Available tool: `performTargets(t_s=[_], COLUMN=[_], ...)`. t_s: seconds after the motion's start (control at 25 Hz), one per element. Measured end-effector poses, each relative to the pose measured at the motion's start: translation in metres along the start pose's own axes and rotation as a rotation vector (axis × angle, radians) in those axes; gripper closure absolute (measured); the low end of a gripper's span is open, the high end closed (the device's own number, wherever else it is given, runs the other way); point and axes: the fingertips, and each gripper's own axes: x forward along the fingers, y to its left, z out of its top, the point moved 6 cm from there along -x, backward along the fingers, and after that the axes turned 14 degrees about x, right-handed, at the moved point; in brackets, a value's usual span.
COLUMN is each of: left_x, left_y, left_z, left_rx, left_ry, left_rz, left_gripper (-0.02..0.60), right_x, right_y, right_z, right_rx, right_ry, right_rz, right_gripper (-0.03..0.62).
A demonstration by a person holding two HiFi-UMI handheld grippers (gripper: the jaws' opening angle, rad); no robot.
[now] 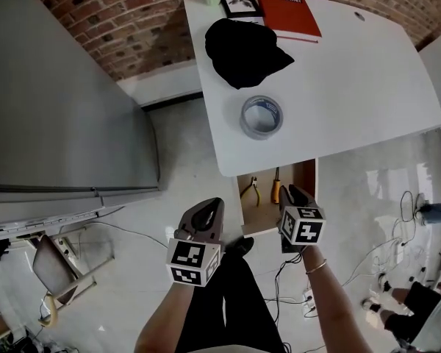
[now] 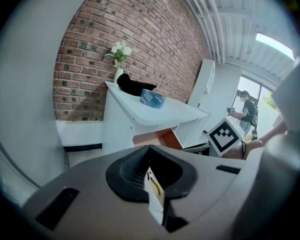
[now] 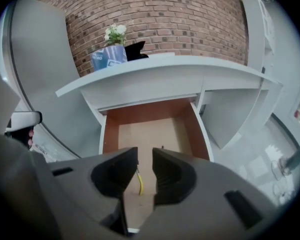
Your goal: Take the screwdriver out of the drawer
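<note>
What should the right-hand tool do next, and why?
Probably ease the right tool down into the open drawer toward the screwdriver. Its jaws stand apart and empty near the drawer's front, while the screwdriver lies inside beside the pliers.

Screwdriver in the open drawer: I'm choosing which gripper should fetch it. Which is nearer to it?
Right. The right gripper hangs over the drawer's front, just right of the screwdriver. The left gripper sits outside the drawer, off to its left.
</note>
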Motion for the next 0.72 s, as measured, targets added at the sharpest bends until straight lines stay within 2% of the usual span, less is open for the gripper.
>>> performTargets(t_s=[0.72], left_x=[0.054], left_y=[0.007], left_z=[-0.046], left_rx=[-0.032], left_ry=[0.025], left_rz=[0.009], left_gripper=[0.589], right_x=[0.095], right_y=[-0.036], right_z=[-0.026], right_rx=[-0.078], right_ry=[0.108], right_rz=[-0.060], right_gripper=[0.500])
